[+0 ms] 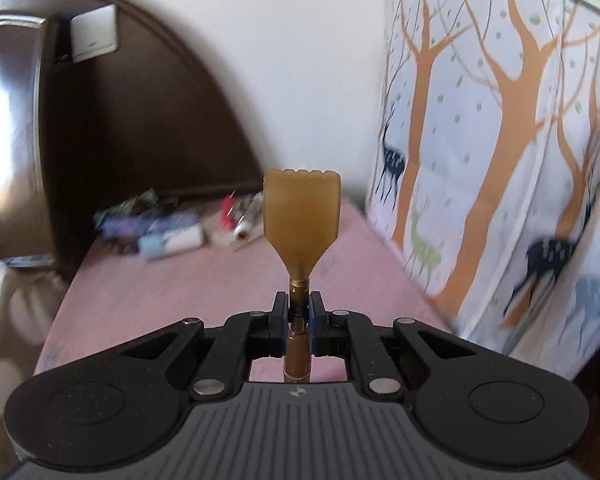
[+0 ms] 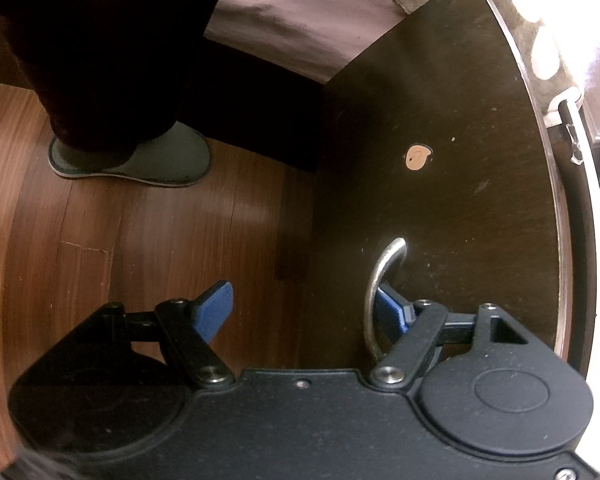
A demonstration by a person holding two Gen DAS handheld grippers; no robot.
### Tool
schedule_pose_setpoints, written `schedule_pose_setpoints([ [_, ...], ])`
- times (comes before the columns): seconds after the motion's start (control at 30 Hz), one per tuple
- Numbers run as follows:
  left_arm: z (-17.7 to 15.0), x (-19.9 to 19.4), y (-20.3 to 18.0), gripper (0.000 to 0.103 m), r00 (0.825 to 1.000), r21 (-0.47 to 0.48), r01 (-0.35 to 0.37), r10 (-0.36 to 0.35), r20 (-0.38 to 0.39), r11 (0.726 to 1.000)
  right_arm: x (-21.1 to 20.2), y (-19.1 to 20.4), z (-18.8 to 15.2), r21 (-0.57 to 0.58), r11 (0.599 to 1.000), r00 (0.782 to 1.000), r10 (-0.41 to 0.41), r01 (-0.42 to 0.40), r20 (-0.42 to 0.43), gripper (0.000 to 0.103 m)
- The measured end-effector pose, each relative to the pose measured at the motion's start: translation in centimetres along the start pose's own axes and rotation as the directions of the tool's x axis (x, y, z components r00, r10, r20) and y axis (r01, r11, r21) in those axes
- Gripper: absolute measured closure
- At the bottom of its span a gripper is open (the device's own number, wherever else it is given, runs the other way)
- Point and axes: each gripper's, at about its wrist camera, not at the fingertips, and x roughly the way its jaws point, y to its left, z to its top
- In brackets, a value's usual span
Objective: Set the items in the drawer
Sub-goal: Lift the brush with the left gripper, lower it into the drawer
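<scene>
My left gripper (image 1: 299,312) is shut on the brass-coloured stem of an amber silicone brush (image 1: 302,212), which stands upright above a pink bed (image 1: 148,300). More small items (image 1: 168,224) lie in a blurred heap at the bed's far end. My right gripper (image 2: 304,308) is open in front of a dark brown drawer front (image 2: 440,128). Its right fingertip (image 2: 390,308) is hooked behind the curved metal handle (image 2: 380,284); the left fingertip (image 2: 216,308) hangs free over the wooden floor.
A tree-and-deer patterned fabric (image 1: 500,140) rises right of the bed. A dark headboard (image 1: 140,120) stands behind the heap. A person's slippered foot (image 2: 136,156) stands on the wooden floor (image 2: 100,240) left of the drawer front. A round tan sticker (image 2: 418,157) sits above the handle.
</scene>
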Motion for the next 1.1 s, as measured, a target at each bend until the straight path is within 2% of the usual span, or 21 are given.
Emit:
schedule_pose_setpoints([
  [0.23, -4.6, -1.1, 2.3, 0.095, 0.993, 0.002, -0.056, 0.056, -0.103, 0.998, -0.1, 0.1, 0.0, 0.003, 1.0, 1.0, -0.002, 0.002, -0.006, 0.027],
  [0.4, -8.5, -0.5, 4.8, 0.095, 0.973, 0.023, -0.086, 0.089, -0.211, 0.996, -0.2, 0.2, 0.0, 0.003, 1.0, 1.0, -0.002, 0.002, -0.008, 0.026],
  [0.67, -13.4, 3.0, 9.0, 0.095, 0.907, -0.019, -0.106, 0.089, -0.411, 0.994, 0.0, 0.2, -0.1, -0.005, 1.0, 1.0, -0.005, 0.004, -0.009, 0.025],
  [0.8, -14.1, 6.1, 10.4, 0.095, 0.864, -0.031, -0.115, 0.084, -0.497, 0.993, 0.0, 0.3, -0.1, -0.01, 1.0, 1.0, -0.006, 0.006, -0.008, 0.024],
  [0.93, -13.7, 9.4, 11.2, 0.095, 0.83, -0.037, -0.123, 0.082, -0.552, 0.992, 0.1, 0.4, 0.0, -0.015, 1.0, 1.0, -0.008, 0.007, -0.009, 0.024],
  [1.1, -13.6, 13.5, 10.9, 0.095, 0.793, 0.029, -0.133, 0.124, -0.597, 0.991, 0.1, 0.4, -0.1, -0.019, 1.0, 1.0, -0.01, 0.01, -0.007, 0.023],
])
